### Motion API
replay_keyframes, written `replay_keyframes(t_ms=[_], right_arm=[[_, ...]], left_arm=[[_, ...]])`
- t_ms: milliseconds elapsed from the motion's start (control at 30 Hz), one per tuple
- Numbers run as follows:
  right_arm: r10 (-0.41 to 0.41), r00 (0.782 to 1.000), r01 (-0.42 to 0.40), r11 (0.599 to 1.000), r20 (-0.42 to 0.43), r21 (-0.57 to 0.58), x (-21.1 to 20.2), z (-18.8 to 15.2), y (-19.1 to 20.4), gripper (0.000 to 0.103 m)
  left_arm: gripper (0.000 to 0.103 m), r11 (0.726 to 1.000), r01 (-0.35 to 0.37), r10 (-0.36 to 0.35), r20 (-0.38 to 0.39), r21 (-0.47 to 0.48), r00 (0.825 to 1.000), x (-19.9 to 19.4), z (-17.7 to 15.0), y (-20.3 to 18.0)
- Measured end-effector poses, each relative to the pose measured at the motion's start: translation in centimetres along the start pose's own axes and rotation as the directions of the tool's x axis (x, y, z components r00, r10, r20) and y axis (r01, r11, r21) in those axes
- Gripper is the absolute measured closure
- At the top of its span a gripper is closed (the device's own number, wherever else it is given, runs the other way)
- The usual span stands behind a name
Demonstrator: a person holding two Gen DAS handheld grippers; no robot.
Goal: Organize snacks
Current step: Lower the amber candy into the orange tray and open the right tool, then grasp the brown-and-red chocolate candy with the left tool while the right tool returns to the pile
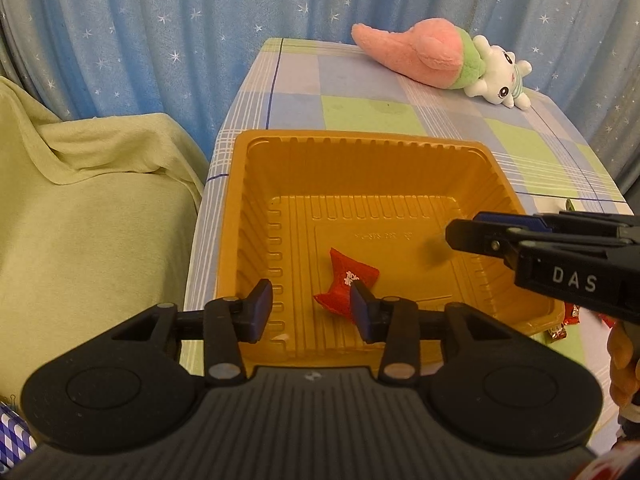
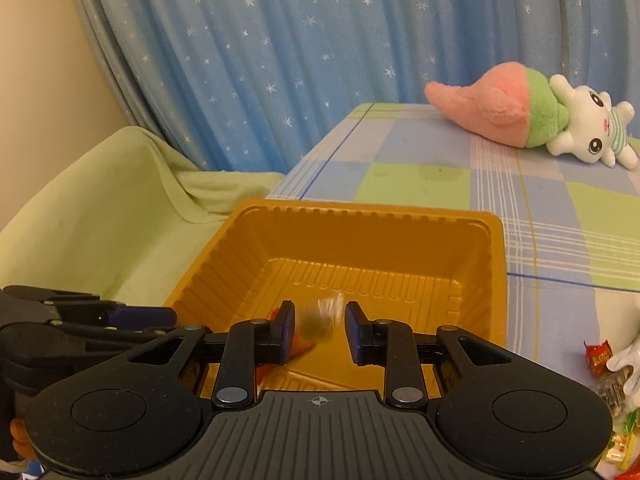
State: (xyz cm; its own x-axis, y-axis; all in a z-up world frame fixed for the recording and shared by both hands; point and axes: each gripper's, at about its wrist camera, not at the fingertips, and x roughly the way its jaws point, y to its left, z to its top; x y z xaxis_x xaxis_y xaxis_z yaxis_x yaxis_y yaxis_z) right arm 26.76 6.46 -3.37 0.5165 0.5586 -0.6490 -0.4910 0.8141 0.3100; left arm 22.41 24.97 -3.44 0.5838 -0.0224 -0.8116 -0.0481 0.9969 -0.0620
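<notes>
A gold plastic tray (image 1: pixel 400 160) sits on the checked tablecloth; it also shows in the right wrist view (image 2: pixel 360 216). A red snack packet (image 1: pixel 344 280) lies on the tray floor. My left gripper (image 1: pixel 312 308) is open over the tray's near side, its right finger in front of the packet. My right gripper (image 2: pixel 320 328) is open above the tray; a blurred brownish clear-wrapped snack (image 2: pixel 320 320) shows between its fingers, loose in the air. The right gripper also shows in the left wrist view (image 1: pixel 456 236), coming in from the right over the tray.
A pink and green plush toy (image 1: pixel 440 56) lies at the table's far end. Loose wrapped snacks (image 2: pixel 600 360) lie on the cloth right of the tray. A green-covered seat (image 1: pixel 80 200) stands left of the table. Blue starred curtains hang behind.
</notes>
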Motion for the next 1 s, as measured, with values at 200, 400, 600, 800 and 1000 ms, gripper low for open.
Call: replay_keyframes(t_ms=[200, 400, 600, 800, 1000], right_arm=[[-0.013, 1.000, 0.013, 1.000, 0.027, 0.013, -0.3, 0.3, -0.2, 0.045], [-0.023, 1.000, 0.022, 0.998, 0.007, 0.053, -0.7, -0.2, -1.0, 0.041], [-0.028, 1.000, 0.027, 0.996, 0.006, 0.086, -2.0, -1.1, -1.3, 0.036], [-0.030, 0.999, 0.027, 0.994, 0.018, 0.109, -3.9, -2.2, -1.6, 0.033], [-0.024, 0.999, 0.020, 0.992, 0.030, 0.122, -6.2, -3.1, -2.0, 0.032]], left_arm=[[0.056, 1.000, -0.004, 0.004, 0.008, 0.001, 1.000, -0.1, 0.2, 0.0], [0.049, 1.000, -0.015, 0.015, 0.007, 0.000, 1.000, -0.2, 0.0, 0.0], [0.035, 1.000, -0.029, 0.029, 0.013, -0.002, 0.999, -0.8, -0.1, -0.1], [0.025, 1.000, -0.030, 0.030, 0.037, 0.002, 0.999, -2.1, -0.6, -0.6], [0.022, 1.000, -0.025, 0.026, 0.048, -0.015, 0.999, -3.7, -1.8, -1.3]])
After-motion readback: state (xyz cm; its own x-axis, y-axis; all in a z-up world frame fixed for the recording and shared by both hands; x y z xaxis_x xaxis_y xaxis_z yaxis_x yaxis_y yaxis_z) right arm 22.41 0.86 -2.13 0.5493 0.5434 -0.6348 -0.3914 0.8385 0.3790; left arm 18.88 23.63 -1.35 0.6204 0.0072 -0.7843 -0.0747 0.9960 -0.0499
